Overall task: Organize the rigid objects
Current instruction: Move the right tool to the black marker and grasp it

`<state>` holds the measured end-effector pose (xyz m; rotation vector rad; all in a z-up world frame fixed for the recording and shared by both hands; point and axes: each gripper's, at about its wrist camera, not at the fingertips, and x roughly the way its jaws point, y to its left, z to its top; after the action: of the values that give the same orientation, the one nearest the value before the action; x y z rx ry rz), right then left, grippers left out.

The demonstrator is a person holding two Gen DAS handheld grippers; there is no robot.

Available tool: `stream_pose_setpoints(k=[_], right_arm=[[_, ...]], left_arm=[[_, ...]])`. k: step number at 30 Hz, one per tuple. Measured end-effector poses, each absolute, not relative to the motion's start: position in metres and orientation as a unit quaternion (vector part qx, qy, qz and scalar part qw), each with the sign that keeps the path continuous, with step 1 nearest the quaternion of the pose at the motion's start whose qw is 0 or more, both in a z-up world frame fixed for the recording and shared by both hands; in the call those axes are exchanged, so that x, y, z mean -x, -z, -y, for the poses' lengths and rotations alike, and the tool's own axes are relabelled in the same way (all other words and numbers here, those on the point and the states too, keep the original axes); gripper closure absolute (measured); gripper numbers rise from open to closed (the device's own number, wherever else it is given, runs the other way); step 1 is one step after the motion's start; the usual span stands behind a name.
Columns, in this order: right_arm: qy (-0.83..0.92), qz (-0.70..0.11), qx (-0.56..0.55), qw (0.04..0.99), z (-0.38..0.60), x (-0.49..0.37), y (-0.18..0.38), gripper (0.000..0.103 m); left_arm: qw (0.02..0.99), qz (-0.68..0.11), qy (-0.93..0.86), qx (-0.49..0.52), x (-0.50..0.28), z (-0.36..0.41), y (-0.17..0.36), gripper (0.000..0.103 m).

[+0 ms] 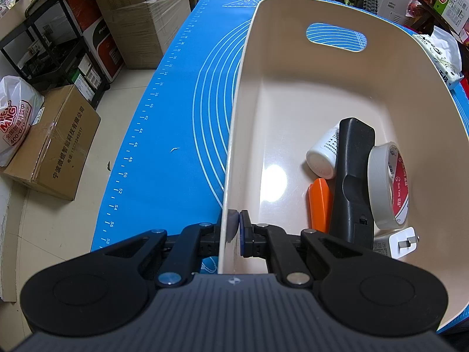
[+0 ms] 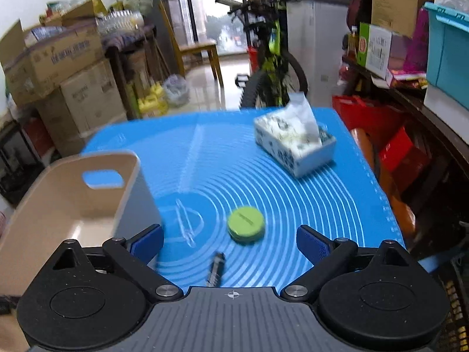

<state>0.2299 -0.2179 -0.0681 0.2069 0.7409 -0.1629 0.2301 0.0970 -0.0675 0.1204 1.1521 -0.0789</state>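
Only the left wrist view shows the left gripper [image 1: 234, 223] clamped on the bin [image 1: 234, 135] wall. Meanwhile the right gripper [image 2: 230, 242] gapes wide near a green disc [image 2: 246, 224], unseen there.

Blue measuring mat [image 2: 293, 193] covering the table, printed with concentric rings and a ruled edge. Patterned tissue box [image 2: 294, 143] resting on the mat's far right. Taped cardboard cartons [image 1: 137, 14] stacked on the floor to the left; a bicycle [image 2: 272, 67] beyond the table, before a window [image 2: 217, 8].
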Motion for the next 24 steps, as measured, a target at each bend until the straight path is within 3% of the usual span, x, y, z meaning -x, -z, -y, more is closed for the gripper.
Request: stream_pose_setpoints(k=[12,24], right_arm=[[0.049,-0.438,-0.052,0.896,0.201,-0.249,0.122,0.007],[0.039,-0.471,-0.022,0.881,0.189,-0.263,0.153,0.029]], left_arm=[[0.836,-0.544,0.037,-0.057,-0.230,-0.097,0.068,0.094],[0.836,-0.544,0.037,-0.057,-0.230,-0.097,0.068,0.094]])
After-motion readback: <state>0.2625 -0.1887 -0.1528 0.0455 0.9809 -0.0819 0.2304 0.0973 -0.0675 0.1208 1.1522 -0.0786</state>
